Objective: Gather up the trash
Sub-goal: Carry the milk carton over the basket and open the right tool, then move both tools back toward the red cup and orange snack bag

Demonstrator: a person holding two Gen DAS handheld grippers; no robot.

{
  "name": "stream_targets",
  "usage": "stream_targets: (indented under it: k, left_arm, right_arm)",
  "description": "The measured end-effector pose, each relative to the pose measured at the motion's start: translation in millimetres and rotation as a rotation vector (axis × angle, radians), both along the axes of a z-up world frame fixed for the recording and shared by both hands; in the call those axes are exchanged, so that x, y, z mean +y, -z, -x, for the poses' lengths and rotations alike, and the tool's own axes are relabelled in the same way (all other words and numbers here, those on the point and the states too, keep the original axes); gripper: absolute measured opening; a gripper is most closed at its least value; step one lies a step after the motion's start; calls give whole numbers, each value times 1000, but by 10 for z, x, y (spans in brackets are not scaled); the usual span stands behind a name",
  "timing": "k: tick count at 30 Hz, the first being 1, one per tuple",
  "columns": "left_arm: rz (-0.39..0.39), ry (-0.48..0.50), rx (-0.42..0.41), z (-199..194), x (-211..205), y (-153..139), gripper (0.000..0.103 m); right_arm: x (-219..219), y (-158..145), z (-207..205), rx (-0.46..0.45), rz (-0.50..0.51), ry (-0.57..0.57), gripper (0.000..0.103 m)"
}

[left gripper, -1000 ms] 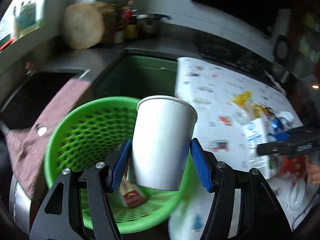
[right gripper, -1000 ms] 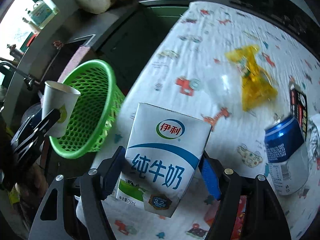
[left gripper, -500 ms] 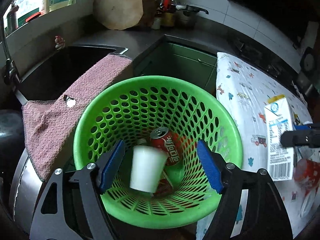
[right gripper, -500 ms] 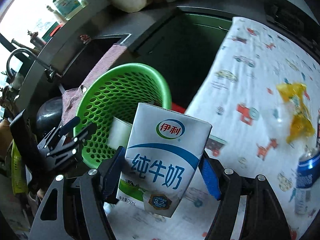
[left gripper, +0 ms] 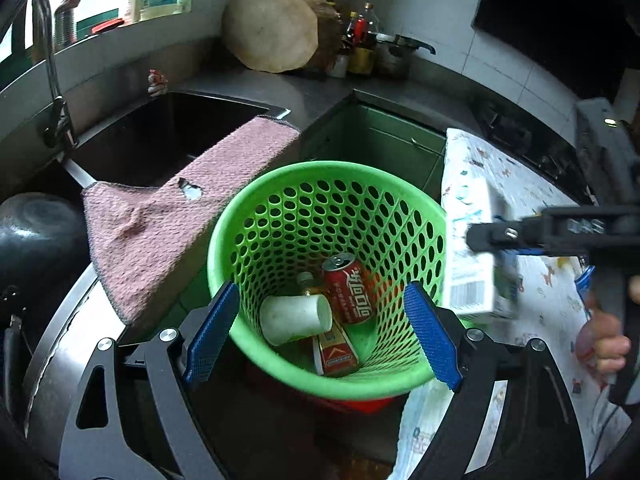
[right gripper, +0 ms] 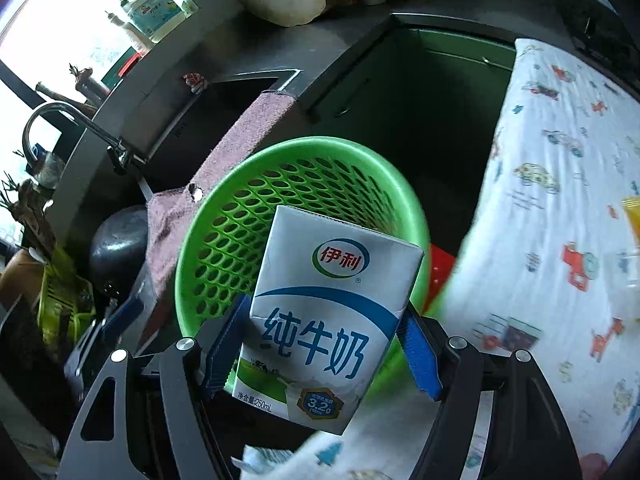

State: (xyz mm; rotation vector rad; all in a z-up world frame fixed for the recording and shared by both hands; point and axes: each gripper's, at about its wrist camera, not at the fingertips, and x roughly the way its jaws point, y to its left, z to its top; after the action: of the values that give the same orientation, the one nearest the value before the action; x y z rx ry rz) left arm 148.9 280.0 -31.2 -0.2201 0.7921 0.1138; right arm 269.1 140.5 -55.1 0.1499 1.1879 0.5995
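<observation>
Left gripper [left gripper: 320, 332]: fingers spread, empty, above green perforated plastic basket [left gripper: 256, 216]. Inside it: white paper cup [left gripper: 294, 318] on its side, touching red drink can [left gripper: 349, 290]. Right gripper [right gripper: 324, 350]: clamped on white-and-blue milk carton [right gripper: 328, 320], beside basket rim.

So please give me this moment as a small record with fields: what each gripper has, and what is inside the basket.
left gripper: open, empty, above the green basket
right gripper: shut on milk carton, near the basket's rim
in basket: paper cup on its side, red can, small bottle, red packet
beside basket: pink towel over the sink edge
</observation>
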Motion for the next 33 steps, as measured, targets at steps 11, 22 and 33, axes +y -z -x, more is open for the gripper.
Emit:
stream_targets:
  k: [11,22,33]
  left_arm:
    - [17,5,9,109,-30,48,84]
    - [16,32,-6,232,-146,-2,84]
    - [2,112,-21,343,-606,-146,88]
  right_arm:
    - [157,125,-9,20,-33,-34,74]
    - [-256,-97,282,-30,-4,-37,76]
    - [-1226,-418,772,-101,71,1,78]
